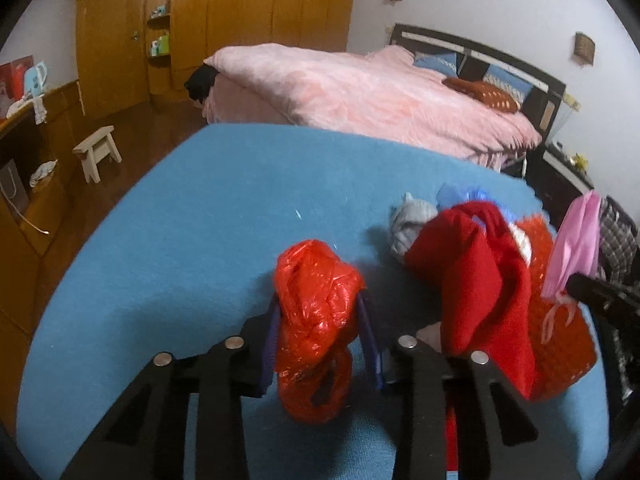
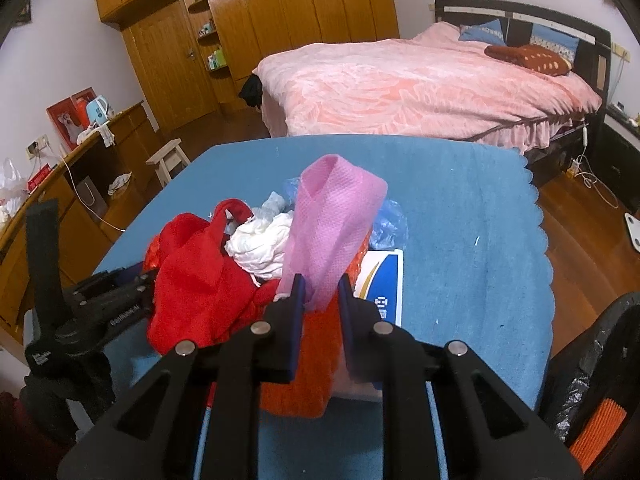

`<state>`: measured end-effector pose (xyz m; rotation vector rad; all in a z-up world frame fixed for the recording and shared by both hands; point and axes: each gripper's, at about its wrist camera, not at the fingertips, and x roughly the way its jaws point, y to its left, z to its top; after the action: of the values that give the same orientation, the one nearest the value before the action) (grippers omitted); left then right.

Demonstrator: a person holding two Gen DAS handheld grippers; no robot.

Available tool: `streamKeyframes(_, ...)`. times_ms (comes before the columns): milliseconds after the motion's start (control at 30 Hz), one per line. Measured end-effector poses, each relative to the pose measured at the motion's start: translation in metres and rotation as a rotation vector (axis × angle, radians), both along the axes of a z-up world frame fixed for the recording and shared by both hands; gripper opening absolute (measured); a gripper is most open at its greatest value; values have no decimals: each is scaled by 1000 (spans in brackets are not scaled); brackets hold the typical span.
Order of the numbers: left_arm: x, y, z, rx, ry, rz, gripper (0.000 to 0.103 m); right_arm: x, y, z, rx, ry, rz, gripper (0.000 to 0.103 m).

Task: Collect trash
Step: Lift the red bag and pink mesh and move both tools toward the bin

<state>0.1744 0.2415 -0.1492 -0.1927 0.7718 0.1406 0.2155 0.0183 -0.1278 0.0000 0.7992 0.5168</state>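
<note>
Writing first: on the white-and-blue card (image 2: 382, 280) lying just past my right fingertips I can see a gold swoosh and a few white characters on the blue band, too small for me to read. The left gripper's body, seen from my right camera, carries pale lettering along its arm that I cannot make out either.

My left gripper (image 1: 320, 304) is clenched on a crumpled red plastic bag (image 1: 316, 320); the bag sits squeezed between both blue pads and bulges out ahead of and below the fingertips, over the blue tablecloth (image 1: 208, 200).

My right gripper (image 2: 319, 286) is grasping the pink handle (image 2: 334, 220) of an orange-red woven bag (image 2: 308, 360); the strap rises from between the fingers and loops up ahead of them, while the bag's body hangs beneath the jaws.

Left of my right fingers, a red cloth (image 2: 192, 280) drapes over the bag's edge, and ahead of it sits a wad of white tissue (image 2: 260, 244). Just beyond the pink loop lies clear bluish plastic film (image 2: 386, 224). From my left camera, a grey crumpled scrap (image 1: 408, 224) rests ahead and right of the fingertips, touching the red cloth.
</note>
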Motion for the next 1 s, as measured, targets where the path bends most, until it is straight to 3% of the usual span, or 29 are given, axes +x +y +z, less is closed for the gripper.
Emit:
streamKeyframes(167,-10,0,27,-4,-61,18,35,-2,-4,9,16,-13,6,13)
streamKeyframes(433,-24,-27,77,14,-150,-31,35,-10,-12,30,44,-43,17,8)
streamKeyframes(1000,-45,-94,114,33,-211,-130,35,-46,-59,71,86,-95,-29,6)
